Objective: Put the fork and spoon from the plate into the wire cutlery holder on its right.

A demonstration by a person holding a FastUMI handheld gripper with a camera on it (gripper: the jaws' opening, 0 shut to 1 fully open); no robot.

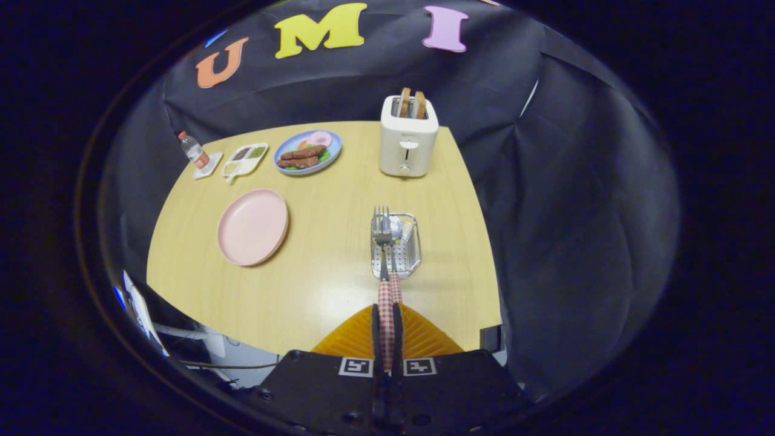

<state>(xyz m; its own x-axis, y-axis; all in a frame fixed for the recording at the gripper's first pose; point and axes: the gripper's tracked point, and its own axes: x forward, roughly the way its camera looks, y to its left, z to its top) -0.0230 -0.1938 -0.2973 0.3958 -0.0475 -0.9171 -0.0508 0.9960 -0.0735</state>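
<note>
The hand-held gripper is clamped on the checked handles of the fork and spoon, their heads poised over the wire cutlery holder. The pink plate, left of the holder on the counter, lies bare. Two handles share one pinch, so I'd worry one slides loose, or the tines catch the holder's rim and tip it toward the toaster behind.
</note>
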